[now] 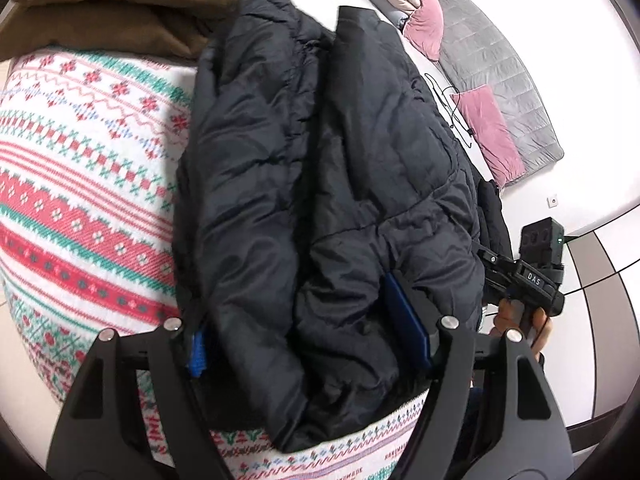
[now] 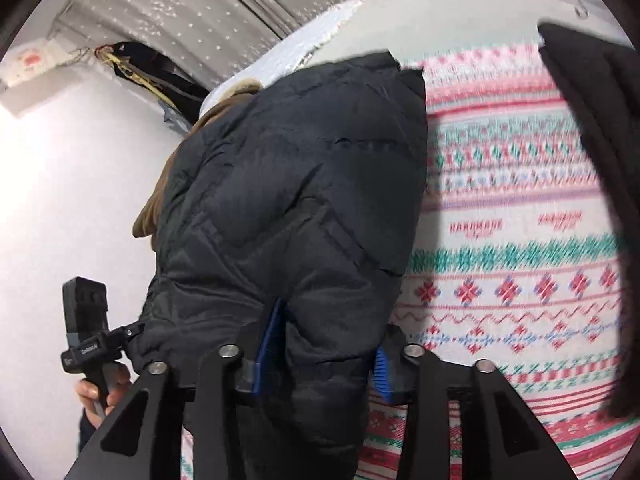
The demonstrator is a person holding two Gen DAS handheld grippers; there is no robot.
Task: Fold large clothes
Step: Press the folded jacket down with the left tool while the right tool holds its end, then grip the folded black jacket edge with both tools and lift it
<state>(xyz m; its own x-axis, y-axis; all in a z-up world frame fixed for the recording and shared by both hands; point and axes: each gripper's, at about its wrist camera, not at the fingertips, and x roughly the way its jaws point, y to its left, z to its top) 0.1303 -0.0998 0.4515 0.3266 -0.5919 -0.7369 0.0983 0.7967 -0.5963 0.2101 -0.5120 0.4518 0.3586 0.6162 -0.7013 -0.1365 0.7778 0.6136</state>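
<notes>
A black puffer jacket (image 1: pixel 320 152) lies on a red, green and white patterned blanket (image 1: pixel 80 184). My left gripper (image 1: pixel 304 344) is shut on a thick bunch of the jacket's near edge, its blue pads (image 1: pixel 404 320) pressed against the fabric. My right gripper (image 2: pixel 320 360) is shut on another part of the same jacket (image 2: pixel 288 200), with blue pads (image 2: pixel 268 344) on both sides of the fold. The right gripper also shows in the left wrist view (image 1: pixel 528 276), at the jacket's right side. The left gripper shows in the right wrist view (image 2: pixel 92 344), at the jacket's left side.
A brown garment (image 1: pixel 112 4) lies at the far end of the blanket. Pink cushions (image 1: pixel 488 132) and a grey quilted mat (image 1: pixel 500 60) lie on the white floor to the right. A grey starred curtain (image 2: pixel 200 8) hangs behind. More black fabric (image 2: pixel 592 160) lies on the blanket (image 2: pixel 520 240).
</notes>
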